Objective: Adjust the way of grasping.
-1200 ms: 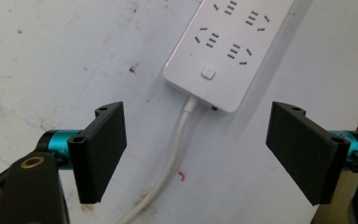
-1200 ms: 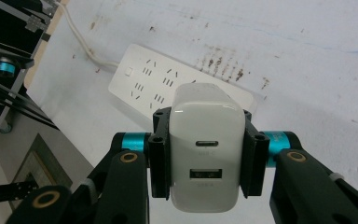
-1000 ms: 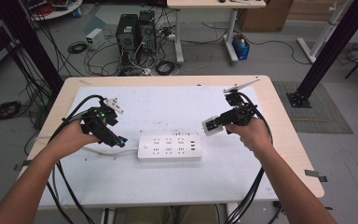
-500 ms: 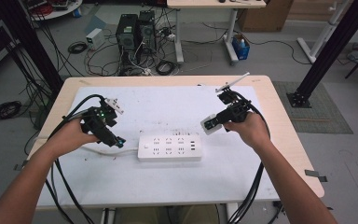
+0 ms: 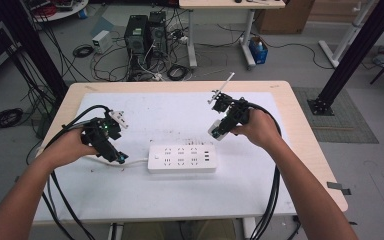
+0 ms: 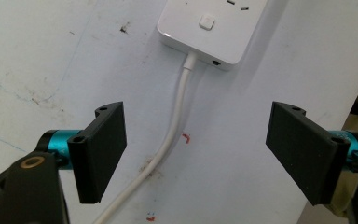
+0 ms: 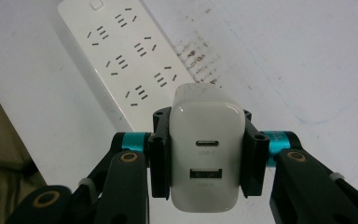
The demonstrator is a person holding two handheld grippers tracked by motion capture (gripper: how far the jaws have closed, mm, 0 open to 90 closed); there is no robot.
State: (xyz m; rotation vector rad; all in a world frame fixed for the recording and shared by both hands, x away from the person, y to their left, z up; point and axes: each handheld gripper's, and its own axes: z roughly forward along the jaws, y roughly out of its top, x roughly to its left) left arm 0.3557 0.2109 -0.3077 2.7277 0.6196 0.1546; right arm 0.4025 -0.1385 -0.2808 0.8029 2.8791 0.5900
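Observation:
A white power strip (image 5: 182,158) lies on the white mat in the middle of the table, its sockets facing up (image 7: 121,60). Its white cord (image 6: 175,121) runs out of the left end. My right gripper (image 7: 207,158) is shut on a white USB charger (image 7: 207,154), whose two ports face the camera; it hangs above and to the right of the strip (image 5: 219,130). My left gripper (image 6: 196,149) stands open, wide, just left of the strip's end (image 6: 209,28), with the cord passing between its jaws. In the high view the left gripper (image 5: 114,152) sits low beside the cord.
The wooden table (image 5: 300,130) carries a white mat (image 5: 170,110). Black cables trail from both grippers over the front edge. On the floor behind stand computer towers (image 5: 145,32), loose cables and another desk.
My right gripper with the charger has lifted and tilted, moving a little toward the table's back. The left gripper has barely moved.

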